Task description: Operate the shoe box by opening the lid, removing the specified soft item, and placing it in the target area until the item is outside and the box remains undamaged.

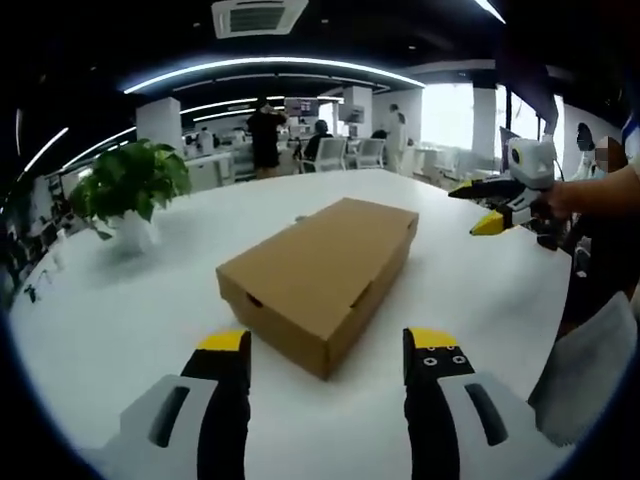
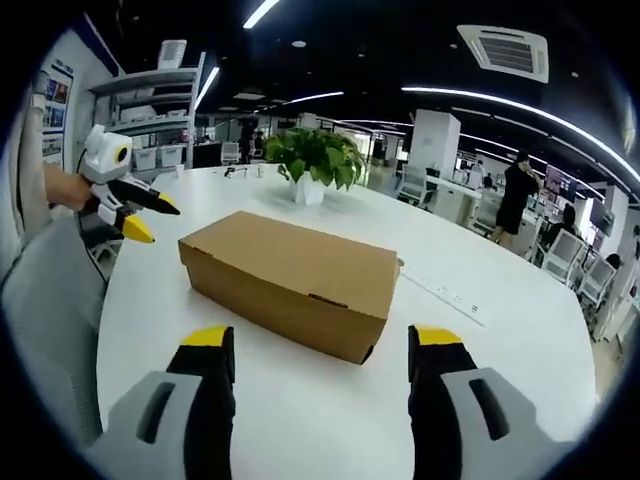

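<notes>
A brown cardboard shoe box (image 1: 325, 273) lies on the white table (image 1: 120, 310) with its lid down. My left gripper (image 1: 330, 350) is open just short of the box's near corner, nothing between its jaws. At the right of the left gripper view, my right gripper (image 1: 480, 208) is held above the table by a hand, jaws apart. In the right gripper view the same box (image 2: 295, 275) sits ahead of my open right gripper (image 2: 322, 345). My left gripper (image 2: 148, 215) shows at the left there, open. The box's contents are hidden.
A potted green plant (image 1: 128, 190) in a white pot stands on the table beyond the box, also the plant (image 2: 315, 160). A power strip (image 2: 445, 290) lies on the table right of the box. Desks, chairs and standing people fill the office behind. A grey sleeve (image 2: 45, 320) is at left.
</notes>
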A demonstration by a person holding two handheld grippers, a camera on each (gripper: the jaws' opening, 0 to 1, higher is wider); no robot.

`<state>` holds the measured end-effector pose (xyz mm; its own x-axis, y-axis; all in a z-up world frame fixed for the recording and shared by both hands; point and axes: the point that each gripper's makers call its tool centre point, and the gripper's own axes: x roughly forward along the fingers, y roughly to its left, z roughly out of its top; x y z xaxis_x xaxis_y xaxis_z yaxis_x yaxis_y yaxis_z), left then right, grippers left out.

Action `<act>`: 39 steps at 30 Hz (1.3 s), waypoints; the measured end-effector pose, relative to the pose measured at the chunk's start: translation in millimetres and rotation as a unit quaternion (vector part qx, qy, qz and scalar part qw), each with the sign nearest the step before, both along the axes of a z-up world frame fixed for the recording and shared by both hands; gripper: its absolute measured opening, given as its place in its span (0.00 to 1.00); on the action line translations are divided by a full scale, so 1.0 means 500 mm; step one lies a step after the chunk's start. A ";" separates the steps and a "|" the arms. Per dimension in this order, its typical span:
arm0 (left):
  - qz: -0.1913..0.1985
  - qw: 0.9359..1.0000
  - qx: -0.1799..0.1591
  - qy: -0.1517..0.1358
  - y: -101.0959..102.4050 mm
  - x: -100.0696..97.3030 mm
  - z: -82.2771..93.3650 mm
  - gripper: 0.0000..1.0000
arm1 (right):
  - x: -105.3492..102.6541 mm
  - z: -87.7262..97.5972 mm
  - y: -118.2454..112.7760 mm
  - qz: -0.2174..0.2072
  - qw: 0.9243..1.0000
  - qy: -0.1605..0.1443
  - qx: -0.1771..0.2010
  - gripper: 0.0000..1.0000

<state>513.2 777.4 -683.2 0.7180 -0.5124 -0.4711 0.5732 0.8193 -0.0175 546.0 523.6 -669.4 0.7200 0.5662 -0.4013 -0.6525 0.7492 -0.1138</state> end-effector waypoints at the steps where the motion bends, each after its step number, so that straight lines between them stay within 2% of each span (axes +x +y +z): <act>1: 0.002 1.000 -0.001 0.002 -0.001 0.001 -0.003 0.62 | 0.004 -0.003 0.000 0.000 1.000 0.001 0.000 0.64; 8: 0.011 1.000 0.011 0.006 -0.007 0.011 -0.027 0.58 | 0.030 -0.022 0.003 0.003 1.000 0.004 -0.009 0.60; 18: 0.012 0.999 0.021 0.031 -0.026 0.023 -0.069 0.51 | 0.068 -0.058 0.000 0.010 0.999 0.018 -0.025 0.52; 26: 0.034 0.999 0.031 0.023 -0.022 0.042 -0.080 0.44 | 0.103 -0.065 -0.003 0.004 0.999 0.021 -0.027 0.43; 29: 0.042 0.998 0.025 0.030 -0.021 0.043 -0.086 0.41 | 0.121 -0.079 -0.012 -0.002 0.999 0.023 -0.049 0.31; 39: 0.058 0.997 0.017 0.042 -0.024 0.050 -0.094 0.33 | 0.148 -0.097 -0.020 -0.002 0.998 0.030 -0.059 0.26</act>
